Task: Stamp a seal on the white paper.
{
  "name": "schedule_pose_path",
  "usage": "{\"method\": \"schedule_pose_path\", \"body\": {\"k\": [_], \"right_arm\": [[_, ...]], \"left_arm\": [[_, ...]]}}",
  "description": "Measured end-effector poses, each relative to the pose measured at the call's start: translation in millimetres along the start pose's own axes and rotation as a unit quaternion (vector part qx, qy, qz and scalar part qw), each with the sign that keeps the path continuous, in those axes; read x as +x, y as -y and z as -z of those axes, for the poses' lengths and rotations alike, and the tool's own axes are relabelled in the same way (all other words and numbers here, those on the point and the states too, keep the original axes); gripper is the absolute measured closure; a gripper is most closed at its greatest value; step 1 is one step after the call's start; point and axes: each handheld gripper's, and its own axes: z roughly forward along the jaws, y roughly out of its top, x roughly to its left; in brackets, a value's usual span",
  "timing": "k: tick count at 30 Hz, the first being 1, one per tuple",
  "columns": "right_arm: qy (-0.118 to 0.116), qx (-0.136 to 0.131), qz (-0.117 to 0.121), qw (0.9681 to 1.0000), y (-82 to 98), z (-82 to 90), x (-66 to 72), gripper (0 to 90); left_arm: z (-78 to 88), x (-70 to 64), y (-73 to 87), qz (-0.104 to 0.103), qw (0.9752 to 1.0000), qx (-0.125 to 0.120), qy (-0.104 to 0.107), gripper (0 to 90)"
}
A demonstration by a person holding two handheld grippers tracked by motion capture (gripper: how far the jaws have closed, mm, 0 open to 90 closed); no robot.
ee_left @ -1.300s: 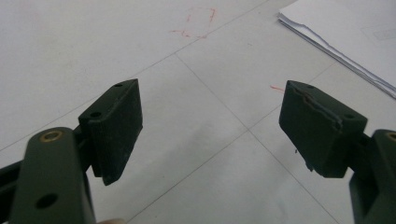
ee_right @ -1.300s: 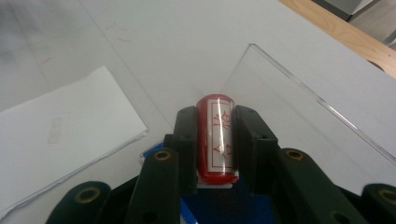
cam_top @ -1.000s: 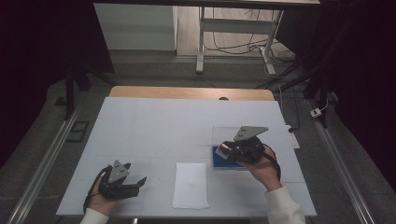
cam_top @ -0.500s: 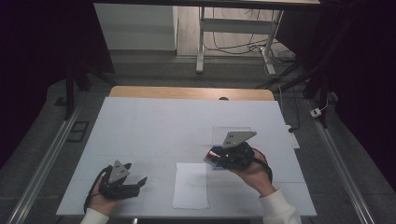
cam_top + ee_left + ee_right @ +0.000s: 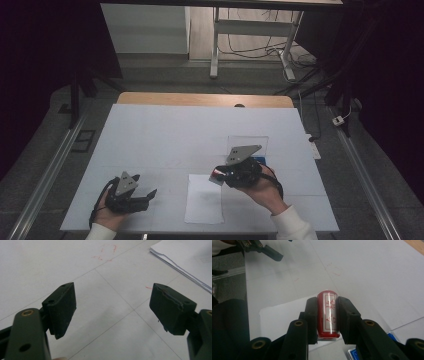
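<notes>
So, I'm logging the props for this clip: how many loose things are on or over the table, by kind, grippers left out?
Red stamp, held in the right gripper: 1
Sheets of white paper, one stack: 1
Blue ink pad with a clear lid: 1
Total: 3
</notes>
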Motion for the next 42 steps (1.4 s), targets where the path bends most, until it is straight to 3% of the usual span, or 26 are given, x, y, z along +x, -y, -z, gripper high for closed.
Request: {"method": "schedule_pose_path", "body": {"k": [24,42], "right_arm": [[-0.030,0.019,0.031,0.9989,-9.1,-18.1,22.1,70.2],[-0.026,0.062,0.049,0.9965,-3.5,-48.6,30.8,70.2]], "left_arm": [[0.2,-0.7,-0.1,-0.001,1.0000,0.000,0.001,21.8],[-0.5,-0.9,-0.1,-0.004,1.0000,0.002,0.000,21.8]]}}
